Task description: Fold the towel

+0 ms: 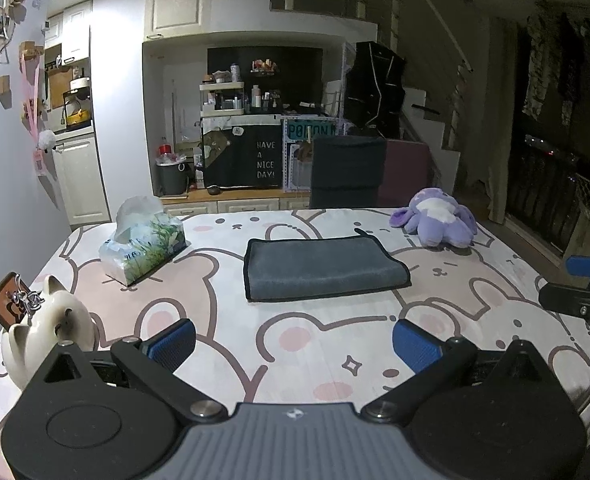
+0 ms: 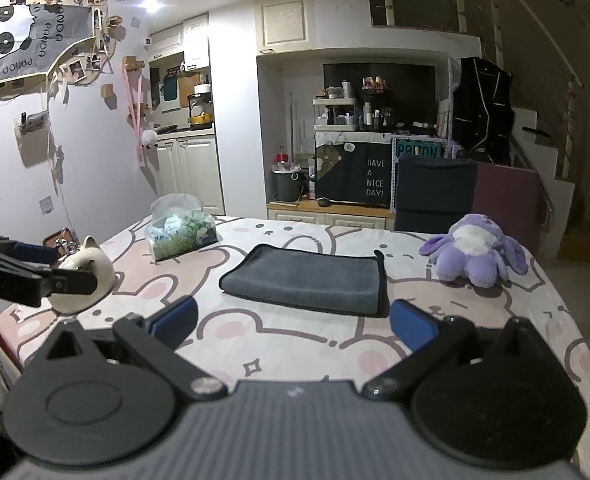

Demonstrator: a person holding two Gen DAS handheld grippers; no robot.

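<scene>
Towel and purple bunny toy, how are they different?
The towel is dark grey; the plush toy is purple and white. The towel lies flat and folded in the middle; the plush toy is lumpy, near the far corner. Both look soft and rest on the cartoon tablecloth.

Table (image 1: 295, 344): towel (image 1: 323, 270), tissue pack (image 1: 147, 250), plush (image 1: 439, 218), cat figurine (image 1: 51, 332).

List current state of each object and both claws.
Dark grey microfibre towel: folded flat, not held.
Green-printed tissue pack: open, a tissue sticking out of the top.
Purple plush toy: lying at the far right.
Cream ceramic cat figurine: upright at the left edge.
Left claw: open, empty, short of the towel.
Right claw: open, empty, short of the towel.
</scene>
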